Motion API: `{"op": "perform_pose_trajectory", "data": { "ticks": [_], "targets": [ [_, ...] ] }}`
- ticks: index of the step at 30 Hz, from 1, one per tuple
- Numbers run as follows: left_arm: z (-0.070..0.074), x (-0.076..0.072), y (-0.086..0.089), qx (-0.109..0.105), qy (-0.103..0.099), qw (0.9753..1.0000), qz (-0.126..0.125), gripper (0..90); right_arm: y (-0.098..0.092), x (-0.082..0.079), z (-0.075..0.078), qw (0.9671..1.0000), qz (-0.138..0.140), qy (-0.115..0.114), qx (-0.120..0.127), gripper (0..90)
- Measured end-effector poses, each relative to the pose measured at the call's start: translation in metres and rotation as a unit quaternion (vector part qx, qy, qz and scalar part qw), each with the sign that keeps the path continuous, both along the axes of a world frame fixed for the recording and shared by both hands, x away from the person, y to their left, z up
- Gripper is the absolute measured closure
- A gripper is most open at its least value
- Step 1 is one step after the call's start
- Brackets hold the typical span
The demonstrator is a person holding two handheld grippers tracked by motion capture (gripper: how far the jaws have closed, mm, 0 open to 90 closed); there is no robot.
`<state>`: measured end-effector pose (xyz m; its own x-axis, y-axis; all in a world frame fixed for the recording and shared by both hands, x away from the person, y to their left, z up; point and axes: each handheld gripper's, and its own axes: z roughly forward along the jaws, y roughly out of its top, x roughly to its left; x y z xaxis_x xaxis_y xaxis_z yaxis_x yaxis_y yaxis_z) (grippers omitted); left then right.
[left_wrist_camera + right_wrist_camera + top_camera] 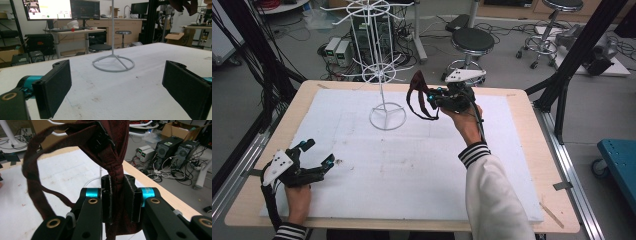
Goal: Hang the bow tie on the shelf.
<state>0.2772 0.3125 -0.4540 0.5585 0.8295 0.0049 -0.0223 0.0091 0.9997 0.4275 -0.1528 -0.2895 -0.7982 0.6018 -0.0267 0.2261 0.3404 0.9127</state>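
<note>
Gripping a dark red fabric strap [113,157] near frame centre, the right gripper [117,197] has its fingers clamped on the bunched part (soft, light, floppy); left gripper [117,87] rests wide open, empty.

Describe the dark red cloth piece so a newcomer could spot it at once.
Start at the white wire rack standing on the white table pad. Just right of it, the right tongs hold up a dark red strapped cloth, the one soft, coloured item there.

The dark red strap [110,152] is cut off at the right gripper view's top edge.
</note>
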Motion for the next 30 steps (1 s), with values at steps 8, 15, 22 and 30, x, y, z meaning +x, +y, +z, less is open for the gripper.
{"op": "perform_pose_trajectory", "data": {
  "ticks": [8,15,22,30],
  "targets": [
    [0.0,0.0,0.0,-0.001,0.0,1.0,0.0,9.2,0.012,0.007,0.007,0.9995,-0.031,-0.008,0.006,78.5],
    [0.0,0.0,0.0,0.0,0.0,1.0,0.001,9.2,0.02,0.013,0.012,0.9986,-0.049,-0.019,0.007,78.5],
    [0.0,0.0,0.0,-0.001,0.0,1.0,0.001,9.2,0.028,0.021,0.01,0.9979,-0.062,-0.014,0.009,78.5],
    [0.0,0.0,0.0,-0.002,-0.001,1.0,0.001,9.2,0.041,0.028,0.012,0.9969,-0.077,-0.014,0.0,78.5]
  ]
}}
